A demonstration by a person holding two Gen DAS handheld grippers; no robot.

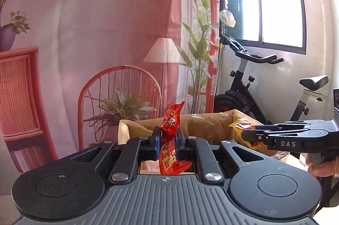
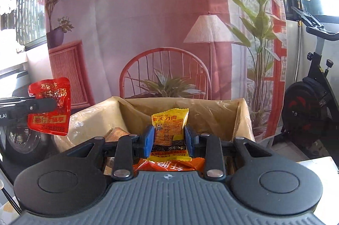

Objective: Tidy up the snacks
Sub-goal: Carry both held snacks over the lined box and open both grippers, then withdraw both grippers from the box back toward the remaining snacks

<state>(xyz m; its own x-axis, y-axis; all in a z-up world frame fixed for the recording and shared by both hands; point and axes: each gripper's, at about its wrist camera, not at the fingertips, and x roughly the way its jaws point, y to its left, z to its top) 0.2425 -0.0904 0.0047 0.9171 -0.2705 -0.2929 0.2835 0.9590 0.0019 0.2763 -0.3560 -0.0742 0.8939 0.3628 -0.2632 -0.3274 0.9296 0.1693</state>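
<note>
Printed room backdrop (image 1: 106, 34), sunlit window (image 1: 275, 2), exercise bike (image 1: 254, 87)

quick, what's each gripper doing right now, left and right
Left gripper: shut on a red snack packet, held above the box.
Right gripper: shut on a yellow snack packet, also above the box.
</note>
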